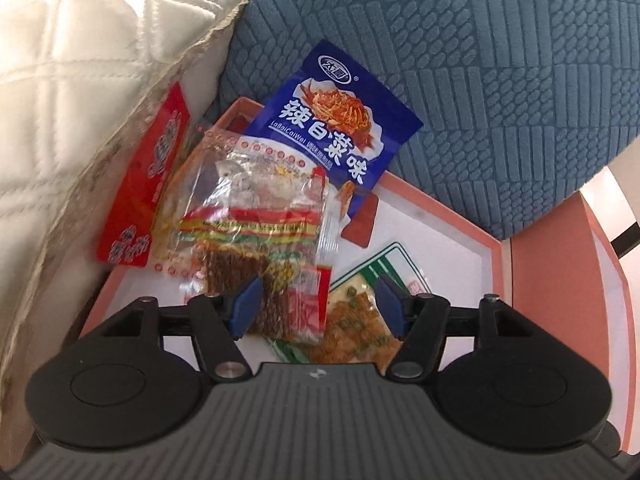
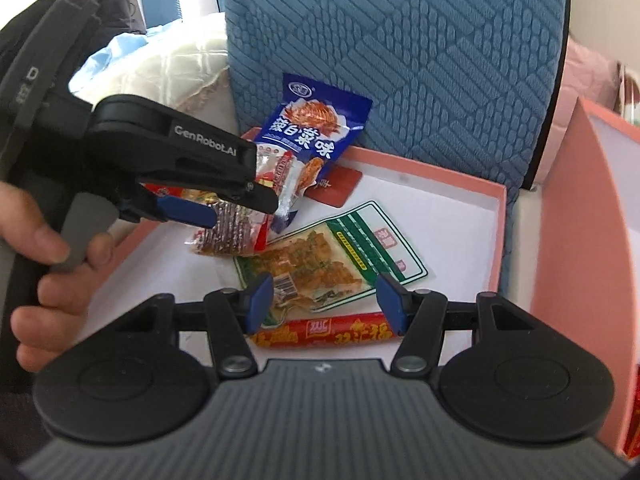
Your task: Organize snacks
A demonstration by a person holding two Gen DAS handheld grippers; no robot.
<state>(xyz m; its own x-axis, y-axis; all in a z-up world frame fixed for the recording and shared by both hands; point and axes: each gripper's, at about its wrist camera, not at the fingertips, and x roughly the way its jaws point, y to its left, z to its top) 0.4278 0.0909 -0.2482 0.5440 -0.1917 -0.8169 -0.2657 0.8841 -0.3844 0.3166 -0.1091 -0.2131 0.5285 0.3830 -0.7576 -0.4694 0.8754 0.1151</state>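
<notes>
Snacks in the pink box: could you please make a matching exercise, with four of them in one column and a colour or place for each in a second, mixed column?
Column 1
1. blue packet
2. red sausage
3. green-bordered packet
4. clear packet

Column 2
A. lies flat in the middle of the pink box
B. leans upright against the blue cushion
C. nearest the right gripper
D. just beyond the left gripper

Pairs: 1-B, 2-C, 3-A, 4-D

Glossy plastic snack packets [image 1: 256, 216], textured blue cushion [image 1: 500, 80], matt box [image 2: 460, 216]
</notes>
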